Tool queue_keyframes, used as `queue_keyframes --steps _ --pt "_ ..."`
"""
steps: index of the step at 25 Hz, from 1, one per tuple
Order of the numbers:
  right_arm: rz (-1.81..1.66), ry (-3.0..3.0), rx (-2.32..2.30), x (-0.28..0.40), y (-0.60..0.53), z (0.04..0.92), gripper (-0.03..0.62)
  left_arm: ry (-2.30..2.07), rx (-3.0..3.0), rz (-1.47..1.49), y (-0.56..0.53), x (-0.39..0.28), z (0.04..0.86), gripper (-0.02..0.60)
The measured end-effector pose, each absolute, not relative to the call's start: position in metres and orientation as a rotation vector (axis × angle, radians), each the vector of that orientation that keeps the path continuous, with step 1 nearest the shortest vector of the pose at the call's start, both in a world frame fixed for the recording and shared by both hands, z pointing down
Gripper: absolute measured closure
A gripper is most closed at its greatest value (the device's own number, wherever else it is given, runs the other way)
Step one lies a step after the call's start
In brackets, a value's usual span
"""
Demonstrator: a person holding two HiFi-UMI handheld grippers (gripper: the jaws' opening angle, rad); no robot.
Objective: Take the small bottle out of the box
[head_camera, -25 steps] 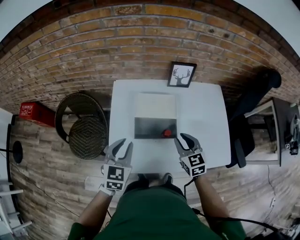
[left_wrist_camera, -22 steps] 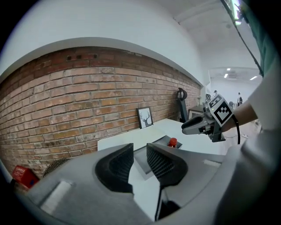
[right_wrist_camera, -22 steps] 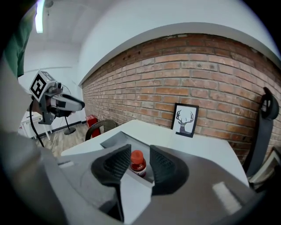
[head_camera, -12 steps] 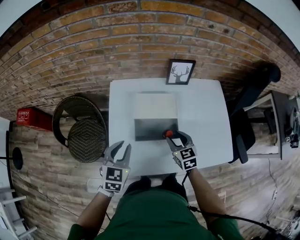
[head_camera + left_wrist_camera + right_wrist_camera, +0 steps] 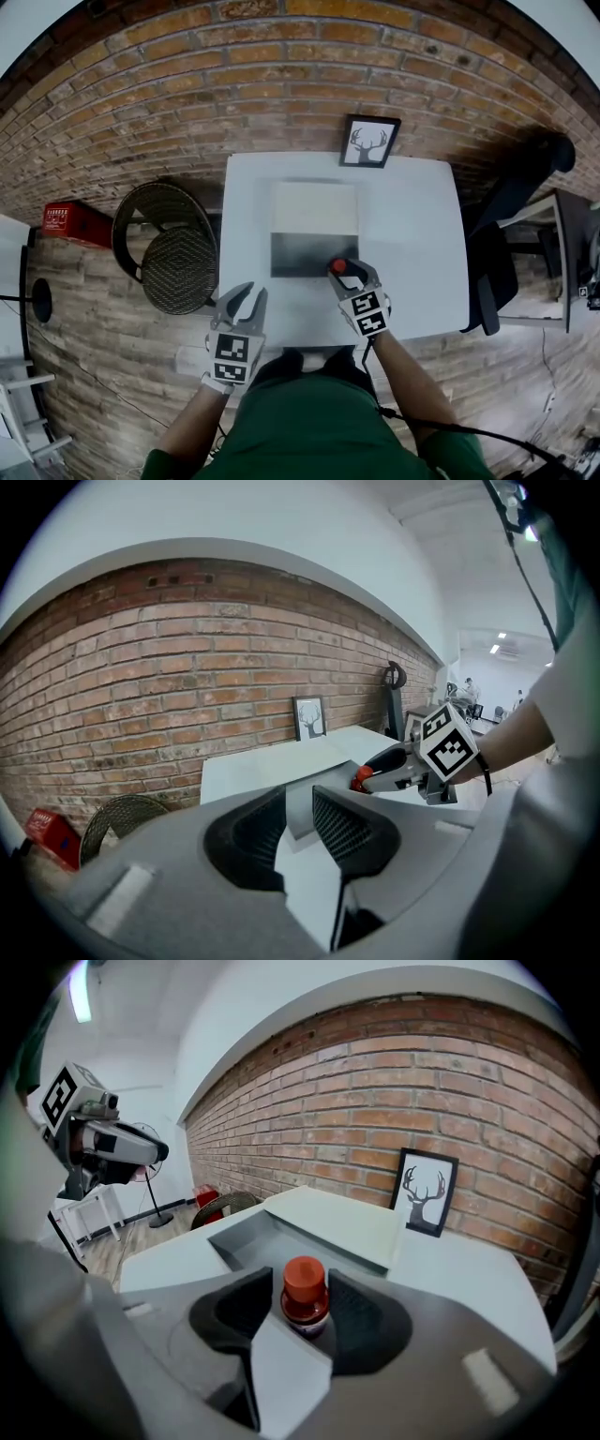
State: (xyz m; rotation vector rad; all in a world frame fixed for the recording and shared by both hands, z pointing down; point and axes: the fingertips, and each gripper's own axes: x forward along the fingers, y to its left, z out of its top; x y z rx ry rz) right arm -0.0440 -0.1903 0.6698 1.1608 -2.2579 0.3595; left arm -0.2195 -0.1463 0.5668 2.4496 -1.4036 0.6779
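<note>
Since a second ago my right gripper [image 5: 343, 272] is lower, up against box [image 5: 292, 255], jaws just opened wide. Small bottle [image 5: 305, 1302] stands between them, seemingly unsqueezed, in box's near right corner. My left gripper [image 5: 246, 300] is parted, empty, beside table [image 5: 412, 234]. Grasp and lift-out remain.

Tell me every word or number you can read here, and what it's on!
No text here can be read.
Red box by the wall: white print, too small.
Small red-capped bottle: dark label, blurred.
Black-framed deer picture: no words.
Black-and-white marker cubes: square patterns only, no letters.
</note>
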Motion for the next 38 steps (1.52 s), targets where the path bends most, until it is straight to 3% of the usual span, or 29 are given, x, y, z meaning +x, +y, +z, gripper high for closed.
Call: queue_keyframes --steps 5,38 --pt "0.324 -2.254 1.158 -0.041 -0.192 0.670 0.448 -1.439 2.410 0.673 -0.141 -0.224 0.566 0.486" --pt "0.321 -2.397 1.173 -0.008 -0.190 0.592 0.461 -1.434 2.411 0.612 -0.129 -0.170 0.556 0.488"
